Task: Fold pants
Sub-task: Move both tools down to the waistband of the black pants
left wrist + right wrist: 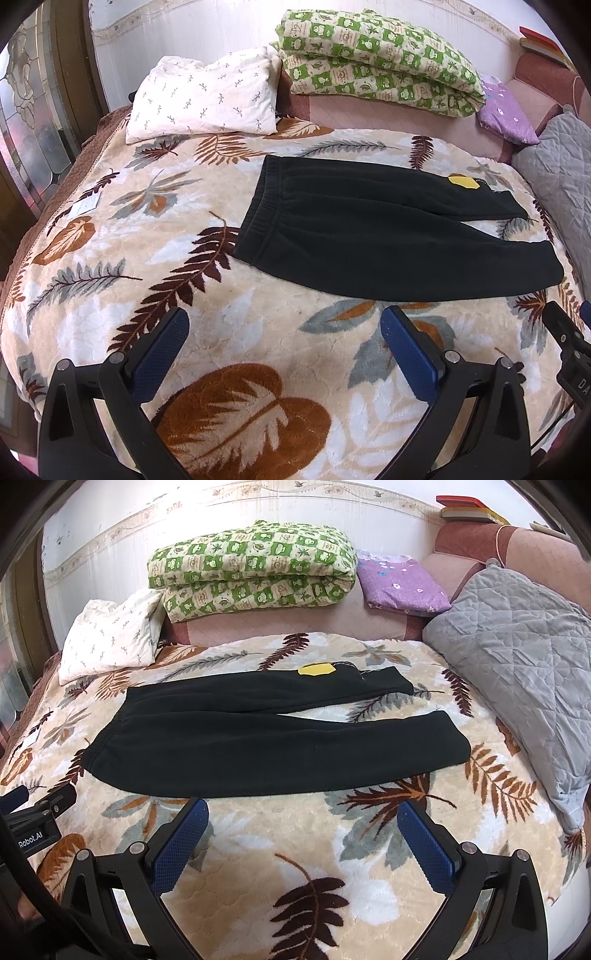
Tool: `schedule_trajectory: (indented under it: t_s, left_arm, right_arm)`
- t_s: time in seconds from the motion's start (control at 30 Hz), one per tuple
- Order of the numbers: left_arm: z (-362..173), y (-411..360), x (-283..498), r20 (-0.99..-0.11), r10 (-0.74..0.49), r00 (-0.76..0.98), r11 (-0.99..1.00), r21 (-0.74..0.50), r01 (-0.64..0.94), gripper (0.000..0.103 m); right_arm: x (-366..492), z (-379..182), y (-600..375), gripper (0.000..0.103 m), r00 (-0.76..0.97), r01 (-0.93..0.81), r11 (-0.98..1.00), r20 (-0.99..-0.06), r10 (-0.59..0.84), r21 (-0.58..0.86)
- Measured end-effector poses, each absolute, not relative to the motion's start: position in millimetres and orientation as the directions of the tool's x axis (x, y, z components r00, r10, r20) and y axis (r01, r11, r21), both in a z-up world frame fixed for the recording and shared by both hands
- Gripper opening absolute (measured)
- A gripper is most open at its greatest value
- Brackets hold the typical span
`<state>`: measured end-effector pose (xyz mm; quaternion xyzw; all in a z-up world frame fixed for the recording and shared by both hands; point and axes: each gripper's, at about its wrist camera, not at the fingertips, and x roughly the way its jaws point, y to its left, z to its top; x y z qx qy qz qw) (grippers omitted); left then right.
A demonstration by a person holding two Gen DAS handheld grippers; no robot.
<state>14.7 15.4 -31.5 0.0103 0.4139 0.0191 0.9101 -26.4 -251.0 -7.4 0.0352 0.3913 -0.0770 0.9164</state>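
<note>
Holding both tools above the near part of the bed, you have neither one touching the black pants (369, 236) yet. Your left gripper (284, 347) has its blue-padded fingers (159, 354) spread wide with nothing between them, poised over the leaf-patterned blanket (147, 229). Your right gripper (301, 834) is spread just as wide and just as empty, its tips near the closest edge of the pants (258, 746) but apart from it.

The pants lie flat in the middle of the blanket, spread out, probably so both legs are easy to reach. Their long axis runs across your view, side to side. The elastic waistband (258, 210) points to your left, toward the white pillow (207, 99). The two leg cuffs point to your right, toward the grey quilted cushion (517, 664). The legs part slightly near the cuffs, showing a wedge of blanket between them. A small yellow patch (316, 669) sits on the farther leg.

Behind the pants, well apart, rest a folded green checked quilt (251, 576) and a purple bundle (399, 583). Folding appears not to have begun
</note>
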Motion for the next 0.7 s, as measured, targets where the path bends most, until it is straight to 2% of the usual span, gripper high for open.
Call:
schedule_trajectory:
  t_s: [0.3,0.7]
  left_arm:
    - [-27.5,15.6,42.4,-0.8,0.027,0.6,0.999,0.035,0.002,0.103]
    - [-14.0,38.8,126.3,-0.875,-0.001,0.484,1.0,0.0,0.002,0.103]
  right_arm:
    - [-12.2,-8.1,-265.6,0.102,0.67,0.133,0.991,-0.739,-0.076,0.018]
    - [48.7,15.0,-349.2,0.102,0.655,0.102,0.986,-0.755,0.031,0.13]
